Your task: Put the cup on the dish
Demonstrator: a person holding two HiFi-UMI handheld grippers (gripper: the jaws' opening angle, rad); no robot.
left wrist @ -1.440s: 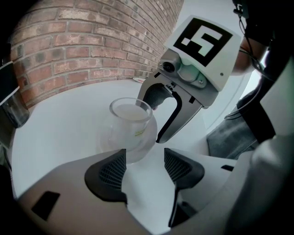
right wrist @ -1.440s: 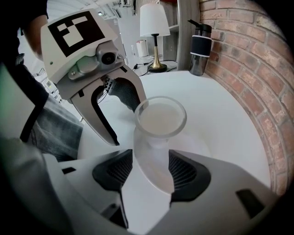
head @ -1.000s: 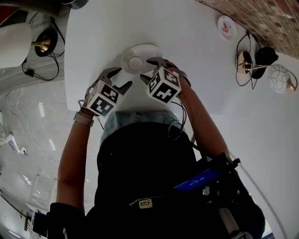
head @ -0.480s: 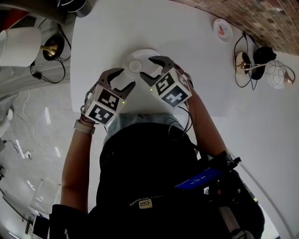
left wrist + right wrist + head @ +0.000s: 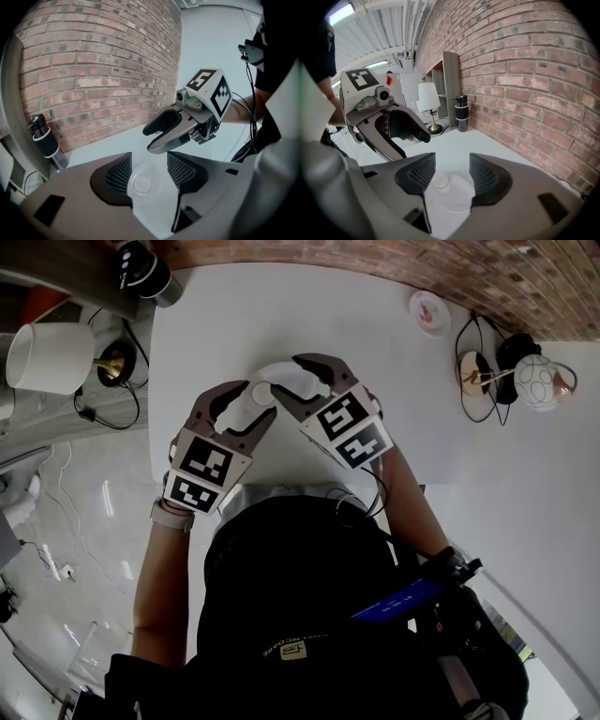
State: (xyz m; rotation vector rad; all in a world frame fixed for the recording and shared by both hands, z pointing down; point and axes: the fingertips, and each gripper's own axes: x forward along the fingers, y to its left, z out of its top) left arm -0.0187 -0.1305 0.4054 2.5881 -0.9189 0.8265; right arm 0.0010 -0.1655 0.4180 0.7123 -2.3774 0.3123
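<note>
Left gripper (image 5: 246,401) and right gripper (image 5: 295,381), both wide open, crowd over the dish (image 5: 459,199), so they could easily clash and knock it sideways.

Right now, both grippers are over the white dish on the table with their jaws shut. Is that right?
No: the left gripper and the right gripper both have their jaws apart, as each gripper view shows. Both are over the white dish on the table.

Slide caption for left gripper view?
Open left claw over the white dish, open right claw facing it, brick wall behind.
</note>
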